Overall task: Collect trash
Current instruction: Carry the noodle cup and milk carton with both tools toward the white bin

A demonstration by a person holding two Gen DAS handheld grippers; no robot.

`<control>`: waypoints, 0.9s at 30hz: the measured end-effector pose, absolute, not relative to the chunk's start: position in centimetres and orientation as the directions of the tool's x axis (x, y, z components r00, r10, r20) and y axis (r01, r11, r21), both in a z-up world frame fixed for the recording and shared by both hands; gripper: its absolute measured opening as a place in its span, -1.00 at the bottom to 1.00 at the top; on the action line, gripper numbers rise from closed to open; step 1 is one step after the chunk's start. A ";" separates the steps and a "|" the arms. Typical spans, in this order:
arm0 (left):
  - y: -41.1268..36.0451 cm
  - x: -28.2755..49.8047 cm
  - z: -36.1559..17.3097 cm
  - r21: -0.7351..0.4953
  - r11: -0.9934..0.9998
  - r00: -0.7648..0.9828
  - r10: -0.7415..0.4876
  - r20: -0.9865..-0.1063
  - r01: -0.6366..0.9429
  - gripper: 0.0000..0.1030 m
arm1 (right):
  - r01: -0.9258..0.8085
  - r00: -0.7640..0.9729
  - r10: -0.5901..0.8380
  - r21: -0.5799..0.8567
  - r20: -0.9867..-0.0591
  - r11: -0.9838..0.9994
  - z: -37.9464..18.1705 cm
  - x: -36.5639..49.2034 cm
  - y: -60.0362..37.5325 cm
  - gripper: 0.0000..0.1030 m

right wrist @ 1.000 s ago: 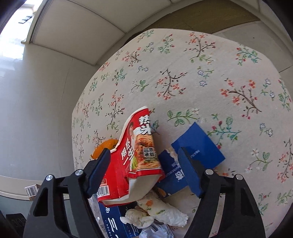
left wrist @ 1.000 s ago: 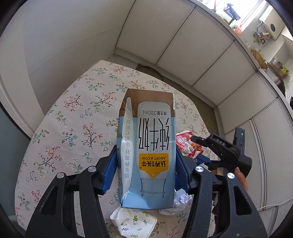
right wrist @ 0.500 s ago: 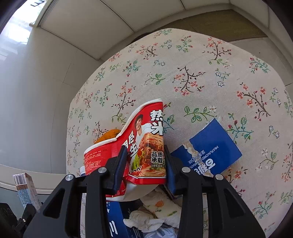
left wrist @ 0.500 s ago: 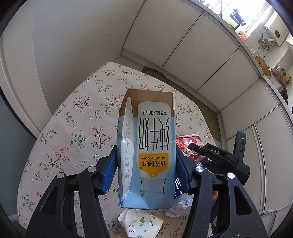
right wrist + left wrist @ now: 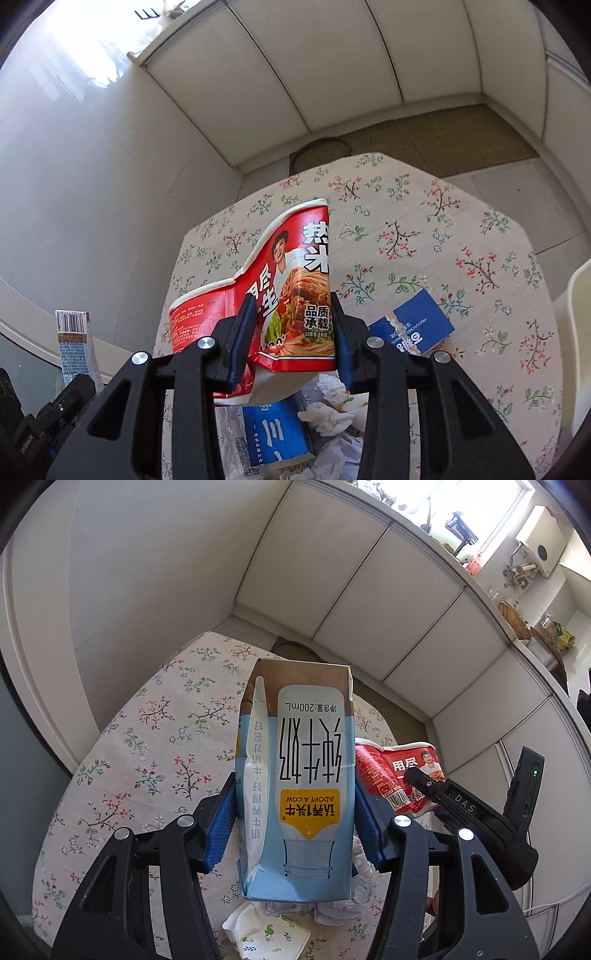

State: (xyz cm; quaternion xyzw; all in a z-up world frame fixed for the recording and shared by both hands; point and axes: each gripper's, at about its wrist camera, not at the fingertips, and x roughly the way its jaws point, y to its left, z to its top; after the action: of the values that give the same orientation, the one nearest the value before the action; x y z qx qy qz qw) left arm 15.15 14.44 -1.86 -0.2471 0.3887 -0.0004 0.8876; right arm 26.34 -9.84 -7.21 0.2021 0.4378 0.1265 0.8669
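Note:
My left gripper is shut on a light-blue milk carton, held upside down above the floral table. My right gripper is shut on a crushed red instant-noodle cup and holds it above the table. The cup and the right gripper's body also show at the right of the left wrist view. The carton's barcoded end shows at the far left of the right wrist view.
Under the grippers lie crumpled tissues, a patterned napkin, a torn blue wrapper and a blue box. White cabinet doors and a wall stand behind the table. A white chair edge is at the right.
My right gripper closed on the red noodle cup and lifted it off the pile. My left gripper rose higher with the milk carton still in it.

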 end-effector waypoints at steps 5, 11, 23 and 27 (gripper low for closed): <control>13.4 14.6 -0.2 -0.452 0.879 0.741 -0.204 -0.640 -0.149 0.07 | -0.075 0.651 0.359 0.414 -0.669 0.907 -4.4 24.0 -10.4 -0.25; 11.2 13.5 2.0 -0.430 0.899 0.802 -0.196 -0.564 -0.082 0.07 | -0.083 0.764 0.273 0.331 -0.584 0.940 -0.9 20.2 -11.5 -0.25; 4.7 11.7 4.1 -0.368 0.927 0.851 -0.244 -0.464 0.065 0.07 | -0.002 0.890 0.103 0.221 -0.445 0.975 3.2 13.7 -16.3 -0.25; 2.4 11.3 4.1 -0.356 0.928 0.852 -0.271 -0.448 0.108 0.07 | 0.042 0.904 0.048 0.200 -0.426 0.979 3.7 12.3 -18.4 -0.25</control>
State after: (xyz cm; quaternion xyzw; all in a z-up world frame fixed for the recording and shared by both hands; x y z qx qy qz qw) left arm 11.33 2.35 4.14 -0.1609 0.2529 -0.0997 0.9488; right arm 12.28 -18.40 3.74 0.1027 0.2196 0.0014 0.9702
